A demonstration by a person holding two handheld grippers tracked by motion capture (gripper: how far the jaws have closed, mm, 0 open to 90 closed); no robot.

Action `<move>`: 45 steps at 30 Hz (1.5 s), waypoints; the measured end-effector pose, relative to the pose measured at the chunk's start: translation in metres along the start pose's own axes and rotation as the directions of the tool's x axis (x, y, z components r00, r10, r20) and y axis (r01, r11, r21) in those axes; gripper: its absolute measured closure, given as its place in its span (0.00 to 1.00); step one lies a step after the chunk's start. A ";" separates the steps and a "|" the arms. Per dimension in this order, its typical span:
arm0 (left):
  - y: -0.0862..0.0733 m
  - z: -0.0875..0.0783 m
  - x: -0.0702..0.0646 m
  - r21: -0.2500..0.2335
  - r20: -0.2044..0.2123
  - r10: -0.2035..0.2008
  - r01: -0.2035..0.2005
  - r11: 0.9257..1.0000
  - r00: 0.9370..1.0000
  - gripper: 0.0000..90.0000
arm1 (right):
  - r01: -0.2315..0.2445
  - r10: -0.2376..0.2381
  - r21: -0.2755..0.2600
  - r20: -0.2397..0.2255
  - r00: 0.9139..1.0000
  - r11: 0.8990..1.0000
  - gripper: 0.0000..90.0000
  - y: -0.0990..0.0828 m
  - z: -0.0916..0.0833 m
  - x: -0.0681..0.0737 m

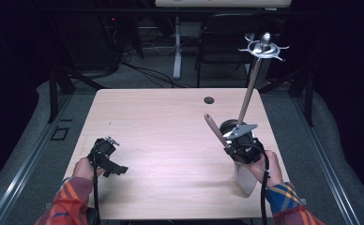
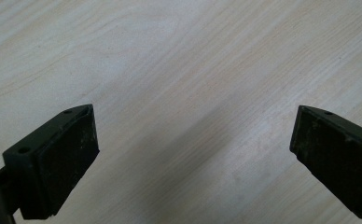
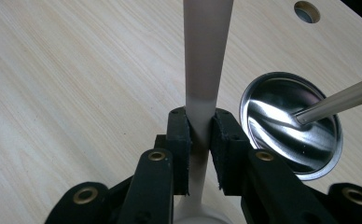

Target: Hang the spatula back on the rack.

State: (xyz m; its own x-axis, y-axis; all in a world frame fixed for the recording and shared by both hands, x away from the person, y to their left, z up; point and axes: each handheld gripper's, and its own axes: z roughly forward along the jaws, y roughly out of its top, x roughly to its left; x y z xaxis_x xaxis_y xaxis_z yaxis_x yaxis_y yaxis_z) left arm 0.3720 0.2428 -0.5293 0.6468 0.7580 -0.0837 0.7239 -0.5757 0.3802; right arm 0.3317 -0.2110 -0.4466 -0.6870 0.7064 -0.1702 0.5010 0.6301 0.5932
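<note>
- Plainly, the right gripper (image 3: 200,133) is clamped on the neck of a pale spatula (image 1: 216,131), both pads pressed flat on the narrow part of the handle where it meets the blade.
- That hold, I judge, keeps the tool balanced and steerable: in the high view the handle slants up and away from the gripper while the white blade (image 1: 246,180) hangs below the right hand (image 1: 264,166), toward the near edge of the table (image 1: 161,122).
- Just beside those jaws, on the side toward the far right corner, stands a utensil rack (image 1: 257,61): a round shiny metal base (image 3: 291,123), a thin pole rising from its middle, and a ring of hooks (image 1: 263,48) at the top. Likely the spatula is meant to be hung there, or has come off it; I cannot tell which.
- Well apart from the rack, near the left front of the table, the left gripper (image 2: 193,154) sits low over bare wood, jaws spread wide, nothing between them and touching nothing.
- Beyond the base, a small round hole (image 3: 306,11) marks the tabletop.
</note>
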 end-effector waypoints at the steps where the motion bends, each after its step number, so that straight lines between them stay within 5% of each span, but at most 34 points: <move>1: 0.001 0.000 0.000 -0.001 0.000 0.004 -0.004 1.000 1.000 0.01 | -0.001 0.001 -0.001 0.001 1.000 1.000 0.87 0.000 -0.001 0.000; 19: 0.003 0.002 0.000 -0.004 0.000 0.004 -0.004 1.000 1.000 0.01 | -0.034 0.034 -0.081 -0.001 0.999 0.996 0.87 -0.004 -0.023 -0.005; 45: 0.004 0.002 -0.001 0.002 0.002 0.017 -0.017 1.000 1.000 0.01 | -0.132 0.140 -0.227 0.019 0.990 0.965 0.87 -0.007 -0.050 -0.023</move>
State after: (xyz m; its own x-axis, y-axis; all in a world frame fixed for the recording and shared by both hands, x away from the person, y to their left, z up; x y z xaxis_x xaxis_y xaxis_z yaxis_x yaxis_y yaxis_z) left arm 0.3753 0.2392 -0.5299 0.6593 0.7477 -0.0788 0.7134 -0.5891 0.3795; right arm 0.3180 -0.2478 -0.4078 -0.5997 0.7939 -0.1003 0.4547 0.4412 0.7737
